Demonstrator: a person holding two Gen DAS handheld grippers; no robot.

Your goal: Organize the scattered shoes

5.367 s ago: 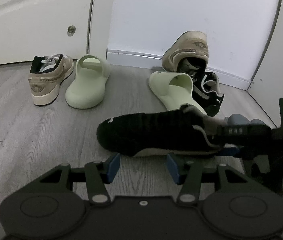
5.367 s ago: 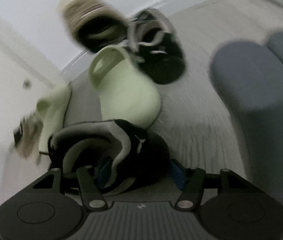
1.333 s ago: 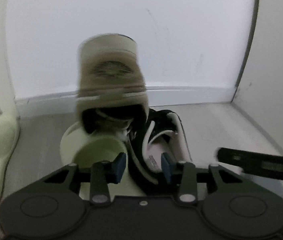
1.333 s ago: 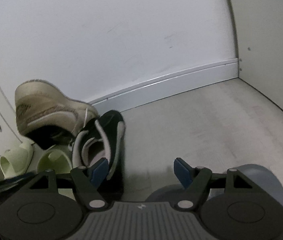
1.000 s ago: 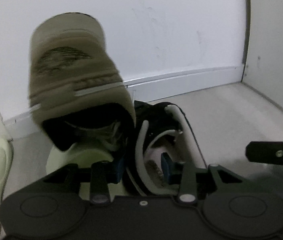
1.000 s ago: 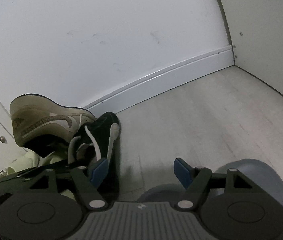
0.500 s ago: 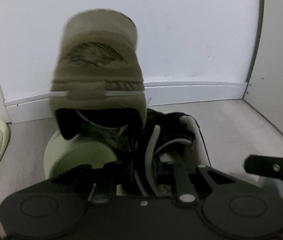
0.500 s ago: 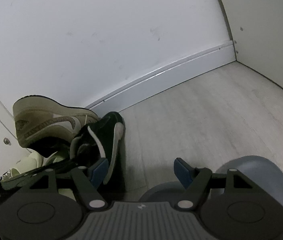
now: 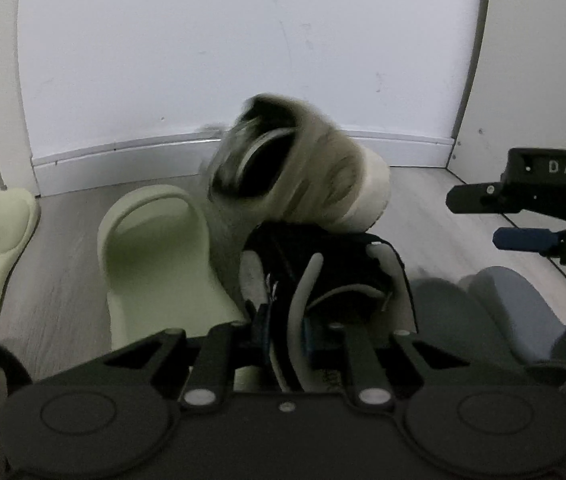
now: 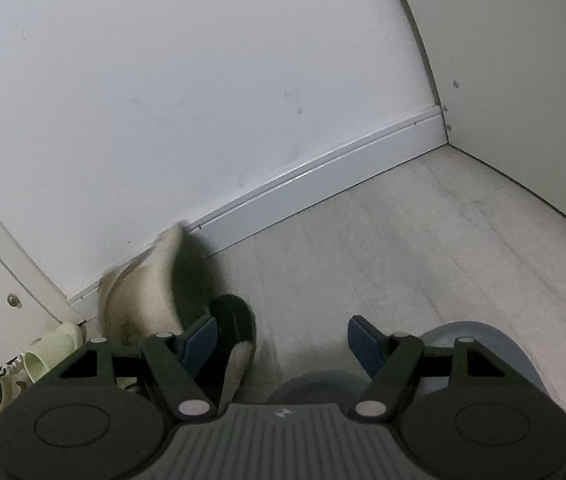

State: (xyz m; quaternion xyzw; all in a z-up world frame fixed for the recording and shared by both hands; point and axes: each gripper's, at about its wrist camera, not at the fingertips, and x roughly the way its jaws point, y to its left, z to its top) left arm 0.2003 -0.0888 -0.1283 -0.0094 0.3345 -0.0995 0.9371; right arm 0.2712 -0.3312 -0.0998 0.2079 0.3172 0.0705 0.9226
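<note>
Your left gripper point(image 9: 286, 332) is pinched on the collar of the black sneaker point(image 9: 335, 280), which lies on the floor point(image 9: 63, 280) near the back corner, just beside the pale green slide point(image 9: 155, 256). It should be light and soft — the collar will fold, so keep the bite deep on the padded rim or heel. Your right gripper point(image 10: 281, 340) hangs spread and empty over the floor to the right. Half a second ago the tan sneaker point(image 9: 307, 176) sat heel-up on the pile; now it is blurred and tipped on its side against the black one — your pull dislodged it.
</note>
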